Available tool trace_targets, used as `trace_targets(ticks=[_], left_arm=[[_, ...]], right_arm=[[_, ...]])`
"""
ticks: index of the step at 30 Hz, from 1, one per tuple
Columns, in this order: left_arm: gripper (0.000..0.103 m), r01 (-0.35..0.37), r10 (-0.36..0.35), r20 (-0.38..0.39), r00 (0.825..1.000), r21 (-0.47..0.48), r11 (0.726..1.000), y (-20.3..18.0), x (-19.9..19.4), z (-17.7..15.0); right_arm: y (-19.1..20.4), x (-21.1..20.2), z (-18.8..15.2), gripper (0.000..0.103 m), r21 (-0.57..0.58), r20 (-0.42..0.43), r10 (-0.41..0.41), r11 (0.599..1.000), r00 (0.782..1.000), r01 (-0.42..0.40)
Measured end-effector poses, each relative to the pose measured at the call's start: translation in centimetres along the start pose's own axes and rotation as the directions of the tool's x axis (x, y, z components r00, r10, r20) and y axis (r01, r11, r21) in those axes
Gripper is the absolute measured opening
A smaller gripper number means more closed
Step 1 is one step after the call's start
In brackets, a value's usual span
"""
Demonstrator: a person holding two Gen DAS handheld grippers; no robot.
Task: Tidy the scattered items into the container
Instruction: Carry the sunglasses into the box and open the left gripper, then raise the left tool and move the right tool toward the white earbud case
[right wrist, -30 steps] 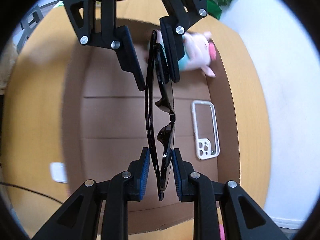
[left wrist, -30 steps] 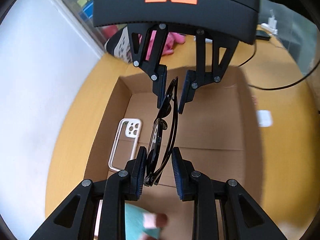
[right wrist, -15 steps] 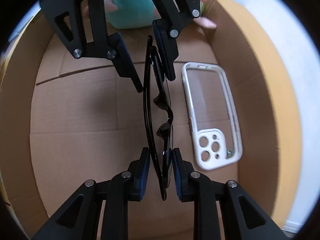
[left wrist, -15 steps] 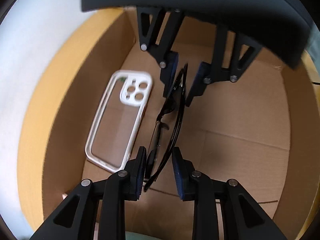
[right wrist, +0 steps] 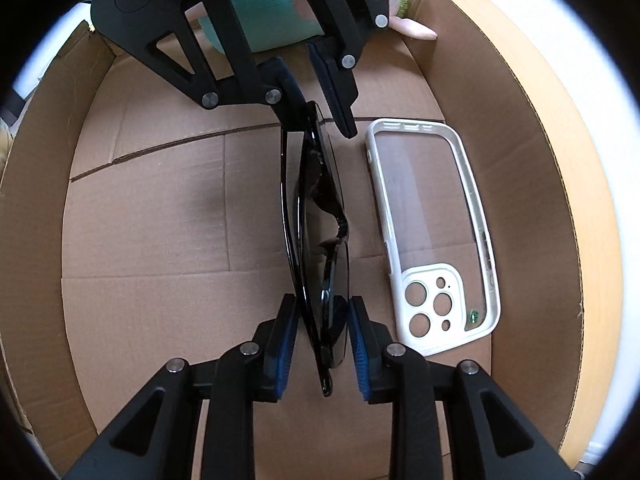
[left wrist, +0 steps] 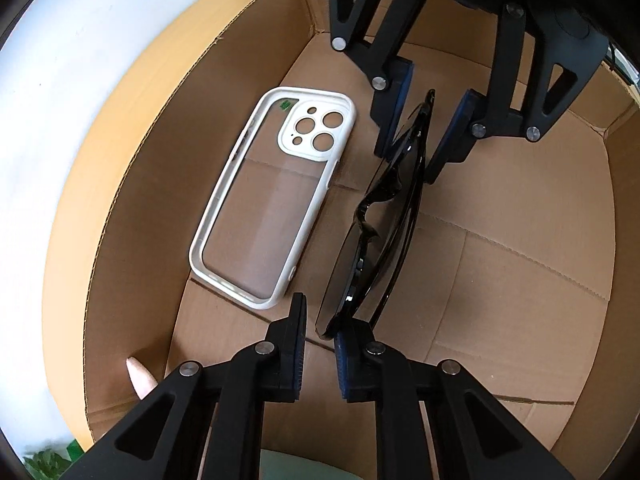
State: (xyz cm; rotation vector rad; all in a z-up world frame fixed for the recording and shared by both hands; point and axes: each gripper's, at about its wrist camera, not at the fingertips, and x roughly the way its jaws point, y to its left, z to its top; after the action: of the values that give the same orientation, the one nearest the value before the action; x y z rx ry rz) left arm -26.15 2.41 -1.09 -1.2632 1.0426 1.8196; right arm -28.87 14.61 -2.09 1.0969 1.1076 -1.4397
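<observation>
Between the blue pads of my left tongs (left wrist: 320, 350) sits one end of the black sunglasses (left wrist: 380, 232); the pads stand apart, the right pad touching the frame and the left pad clear of it, so these tongs are parted and not pinching. In the right wrist view my right tongs (right wrist: 323, 344) likewise straddle the other end of the sunglasses (right wrist: 316, 240), with a gap showing on both sides of the frame, so they too are spread open. The sunglasses are folded and stand on edge, their long axis running straight from one pair of tongs to the other, along the middle of the cardboard box (left wrist: 520, 240) floor. Whether the frame rests on the floor or hangs just above it I cannot tell.

Just beside the sunglasses, on the side toward the near wall of the box (right wrist: 140, 220), a white-rimmed clear phone case (left wrist: 272, 196) lies flat on the floor, its long axis roughly parallel to the sunglasses and its camera cut-out toward my right tongs. The phone case (right wrist: 436, 236) is apart from the sunglasses. Beyond the box rim, a teal and pink plush toy (right wrist: 272, 20) lies on the yellow tabletop (left wrist: 132, 92).
</observation>
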Motion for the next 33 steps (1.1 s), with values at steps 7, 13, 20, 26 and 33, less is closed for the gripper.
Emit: trace_targets(ticks=[7,13,20,26,33], left_arm=[[0.057,-0.021,0.022,0.044,0.999,-0.036,0.999,-0.1,-1.4,-1.1],[0.069,-0.092,0.104,0.129,0.986,-0.093,0.991,-1.0,-5.4,-2.7],[0.085,-0.158,0.256,0.284,0.924,-0.326,0.932,-3.9,-15.0,-2.7],[0.096,-0.207,0.448,0.292,0.845,-0.594,0.777,-11.1,-21.4,-8.7],[0.099,-0.042,0.497,0.279,0.822,-0.841,0.540,-18.0,-23.8,-13.9]], right_arm=[[1.2,-0.5,-0.8,0.052,0.020,-0.021,-0.043,0.999,0.999,0.043],[2.6,-3.5,-1.8,0.052,0.067,0.016,-0.076,0.995,0.997,0.075],[5.9,-9.7,-4.6,0.068,0.221,0.107,-0.231,0.954,0.967,0.204],[11.1,-12.5,-4.7,0.069,0.467,0.117,-0.403,0.829,0.908,0.308],[19.7,-16.7,-4.9,0.069,0.771,0.187,-0.552,0.595,0.813,0.227]])
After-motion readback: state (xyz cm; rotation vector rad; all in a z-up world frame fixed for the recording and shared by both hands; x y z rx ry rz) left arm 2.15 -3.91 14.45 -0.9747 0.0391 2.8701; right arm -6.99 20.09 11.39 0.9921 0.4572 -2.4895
